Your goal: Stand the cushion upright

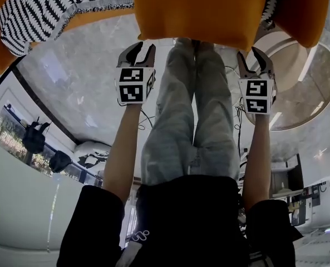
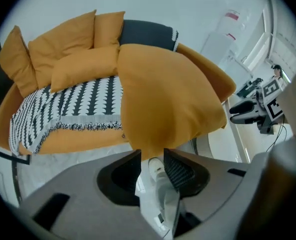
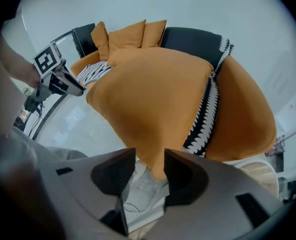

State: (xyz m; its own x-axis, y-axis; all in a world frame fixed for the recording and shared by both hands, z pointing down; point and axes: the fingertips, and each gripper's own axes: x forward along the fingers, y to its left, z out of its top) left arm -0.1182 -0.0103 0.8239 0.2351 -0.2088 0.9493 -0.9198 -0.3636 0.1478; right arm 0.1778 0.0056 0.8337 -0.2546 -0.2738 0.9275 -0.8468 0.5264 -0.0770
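Note:
A big plain orange cushion (image 1: 198, 10) lies on the front of a round orange sofa (image 2: 207, 69), and its lower edge hangs over the seat's front. My left gripper (image 1: 142, 52) is open just under the cushion's left lower corner. In the left gripper view the jaws (image 2: 151, 156) stand apart right below the cushion (image 2: 167, 94), not pressing on it. My right gripper (image 1: 252, 57) is open at the right lower corner. In the right gripper view the cushion's corner (image 3: 152, 94) hangs down into the gap of the gripper (image 3: 150, 156), with the pads off it.
A black-and-white patterned throw (image 2: 73, 109) covers the seat, and several orange cushions (image 2: 63, 44) lean on the backrest. The person's legs in grey trousers (image 1: 192, 104) stand between the grippers on a glossy marble floor (image 1: 81, 77). A round low platform (image 1: 312, 77) lies to the right.

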